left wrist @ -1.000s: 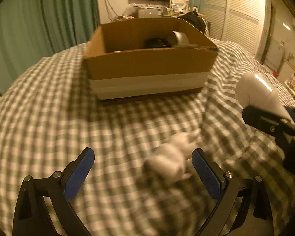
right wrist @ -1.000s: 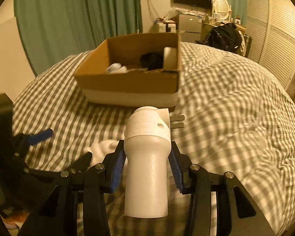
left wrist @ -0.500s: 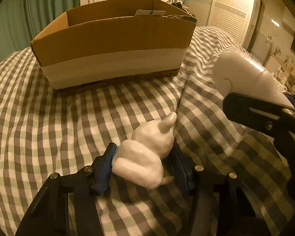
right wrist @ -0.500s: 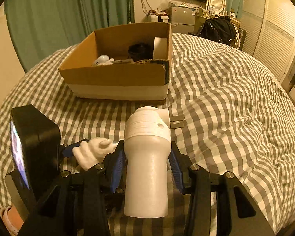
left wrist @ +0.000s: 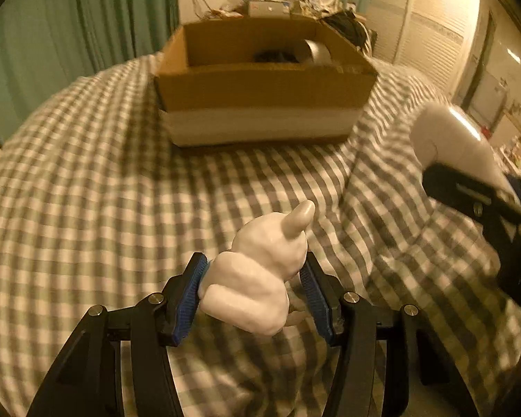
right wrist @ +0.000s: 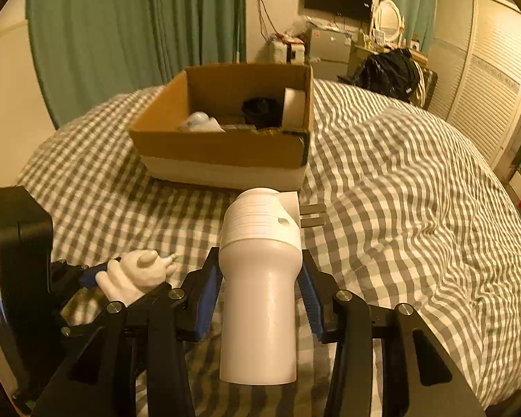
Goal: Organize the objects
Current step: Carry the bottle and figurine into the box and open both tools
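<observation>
My left gripper point(left wrist: 251, 279) is shut on a white rabbit-like figurine point(left wrist: 260, 271) and holds it above the checked bedspread point(left wrist: 87, 191). The figurine also shows in the right wrist view point(right wrist: 135, 276). My right gripper point(right wrist: 260, 278) is shut on a white plug-in device point(right wrist: 260, 278) with two metal prongs point(right wrist: 312, 213); the device also shows at the right of the left wrist view point(left wrist: 458, 146). An open cardboard box point(left wrist: 264, 90) stands ahead on the bed, holding a roll of tape point(left wrist: 316, 50), a black object point(right wrist: 260, 109) and a white item point(right wrist: 199, 121).
Green curtains point(right wrist: 139, 27) hang behind the bed. A desk with clutter point(right wrist: 330, 45), a black bag point(right wrist: 389, 69) and louvred wardrobe doors point(right wrist: 486, 69) stand at the back right. The bedspread is rumpled on the right point(right wrist: 416, 191).
My left gripper closed on the figurine, then lifted it off the bedspread and drew back, so the box interior shows again. The right gripper has kept hold of the white device.
</observation>
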### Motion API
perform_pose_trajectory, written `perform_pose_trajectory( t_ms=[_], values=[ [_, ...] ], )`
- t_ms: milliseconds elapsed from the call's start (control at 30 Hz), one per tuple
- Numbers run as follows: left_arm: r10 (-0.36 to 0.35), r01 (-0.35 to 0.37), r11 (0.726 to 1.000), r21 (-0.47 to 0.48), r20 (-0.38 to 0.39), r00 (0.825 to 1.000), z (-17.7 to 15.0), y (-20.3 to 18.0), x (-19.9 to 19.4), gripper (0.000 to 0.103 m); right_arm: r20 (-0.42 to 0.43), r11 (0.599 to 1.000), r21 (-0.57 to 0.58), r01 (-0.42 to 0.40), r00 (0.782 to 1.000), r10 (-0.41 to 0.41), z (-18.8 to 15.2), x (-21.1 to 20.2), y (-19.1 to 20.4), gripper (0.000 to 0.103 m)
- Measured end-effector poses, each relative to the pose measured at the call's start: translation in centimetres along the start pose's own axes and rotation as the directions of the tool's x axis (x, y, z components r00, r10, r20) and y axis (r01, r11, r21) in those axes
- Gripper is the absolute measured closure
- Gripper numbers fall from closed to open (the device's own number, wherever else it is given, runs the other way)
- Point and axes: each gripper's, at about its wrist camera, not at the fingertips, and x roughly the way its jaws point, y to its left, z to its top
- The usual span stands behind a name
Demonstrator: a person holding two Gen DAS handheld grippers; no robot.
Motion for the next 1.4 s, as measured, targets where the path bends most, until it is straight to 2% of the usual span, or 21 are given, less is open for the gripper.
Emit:
perform_pose_trajectory(
  t_ms=[300,533,700,900,1200,1300,1400],
  values=[
    [0.058,-0.058,0.998,0.000,0.119,0.991,3.5,1.7,-5.2,0.047,0.108,0.998,-0.044,-0.053,0.993,0.058,2.0,-4.6,0.8,0.060],
    [0.090,-0.095,0.995,0.023,0.158,0.983,8.1,2.3,-7.1,0.047,0.194,0.992,-0.090,-0.083,0.976,0.099,6.0,-7.6,0.8,0.060],
    [0.083,-0.087,0.996,0.013,0.192,0.978,11.8,2.6,-7.2,0.047,0.236,0.989,-0.107,-0.104,0.963,0.127,9.3,-8.1,0.5,0.060],
    [0.075,-0.079,0.997,0.010,0.227,0.971,16.4,2.9,-5.6,0.047,0.264,0.990,-0.123,-0.075,0.959,0.105,13.5,-6.5,-0.3,0.060],
    [0.041,-0.052,0.998,0.034,0.261,0.964,23.1,3.3,-0.8,0.047,0.276,0.990,-0.113,-0.086,0.954,0.114,20.3,-0.5,-1.4,0.060],
    [0.025,-0.038,0.998,0.044,0.274,0.961,24.3,3.3,0.7,0.047,0.276,0.990,-0.107,-0.086,0.954,0.113,22.5,2.3,-1.4,0.060],
    [0.035,-0.055,0.997,0.062,0.277,0.960,24.9,3.3,2.4,0.047,0.269,0.991,-0.103,-0.085,0.957,0.110,23.9,4.8,-1.3,0.060]
  ],
)
